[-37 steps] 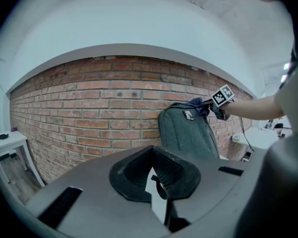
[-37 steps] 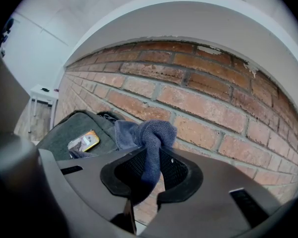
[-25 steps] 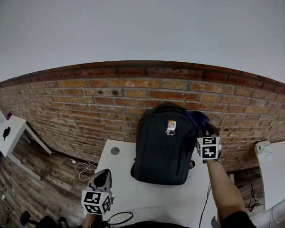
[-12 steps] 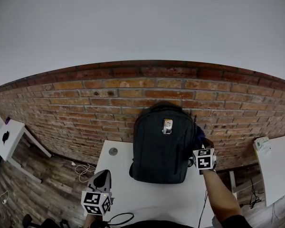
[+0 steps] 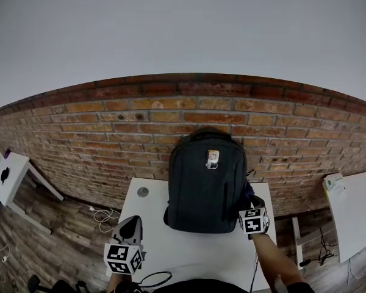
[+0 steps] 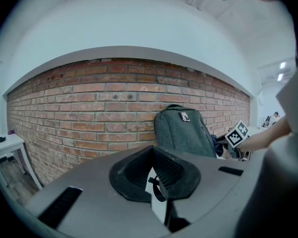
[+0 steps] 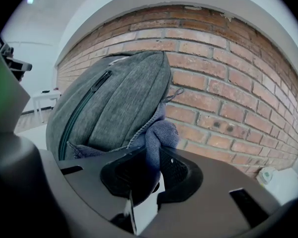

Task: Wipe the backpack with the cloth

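Note:
A dark grey backpack (image 5: 206, 185) stands upright on the white table (image 5: 189, 255), its back to the brick wall. My right gripper (image 5: 251, 213) is low at the backpack's right side, shut on a blue cloth (image 5: 249, 195). In the right gripper view the cloth (image 7: 159, 133) bunches out of the right gripper (image 7: 151, 170) and presses against the backpack's (image 7: 109, 103) grey side. My left gripper (image 5: 129, 234) hovers over the table's front left corner, shut and holding nothing. From the left gripper view, the left gripper (image 6: 158, 182) points at the backpack (image 6: 184, 133) from well away.
The brick wall (image 5: 79, 145) runs right behind the table. A round grommet (image 5: 143, 192) sits at the table's back left, and a black cable (image 5: 154, 279) loops at its front edge. A small white side table (image 5: 9, 176) stands far left, another white table (image 5: 354, 212) at right.
My right gripper has slid down the backpack's right side with the cloth, from near the top toward the table. The left gripper has stayed put.

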A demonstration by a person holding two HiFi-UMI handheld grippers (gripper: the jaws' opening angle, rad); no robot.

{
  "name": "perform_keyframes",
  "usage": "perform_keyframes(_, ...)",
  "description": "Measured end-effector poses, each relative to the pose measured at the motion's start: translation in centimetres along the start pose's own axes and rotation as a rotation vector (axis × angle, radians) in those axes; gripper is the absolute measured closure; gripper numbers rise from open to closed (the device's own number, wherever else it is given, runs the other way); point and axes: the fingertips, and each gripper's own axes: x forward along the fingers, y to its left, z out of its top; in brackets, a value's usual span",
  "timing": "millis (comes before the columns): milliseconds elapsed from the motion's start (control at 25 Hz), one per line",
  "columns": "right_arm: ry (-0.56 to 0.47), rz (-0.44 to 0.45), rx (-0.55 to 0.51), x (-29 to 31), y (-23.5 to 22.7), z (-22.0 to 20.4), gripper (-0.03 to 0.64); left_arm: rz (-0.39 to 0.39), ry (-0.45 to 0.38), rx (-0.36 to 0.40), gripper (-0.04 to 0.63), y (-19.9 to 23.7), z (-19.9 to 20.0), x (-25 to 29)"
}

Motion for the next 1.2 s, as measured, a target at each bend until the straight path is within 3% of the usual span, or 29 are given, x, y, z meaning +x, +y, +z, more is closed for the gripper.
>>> perform_keyframes(360,0.135,0.035,-0.004,-0.9,2.7,-7.6,0.541,0.003,-0.003,-0.005,0.598,0.4,-0.1,-0.3)
perform_keyframes(760,0.235,0.080,0.002,-2.9,5.8,-13.4,0.541,-0.004,-0.006,-0.013,0.598,0.3,-0.2,-0.1)
perform_keyframes(1000,0.264,0.102,0.031,-3.6,6.9,-15.0,0.541,-0.016,0.000,-0.011,0.598,0.1,-0.4,0.2)
perform_keyframes(1200,0.214,0.093,0.059,-4.0,6.6,-13.4,0.541,-0.024,-0.005,-0.006,0.598,-0.2,-0.2,0.4)
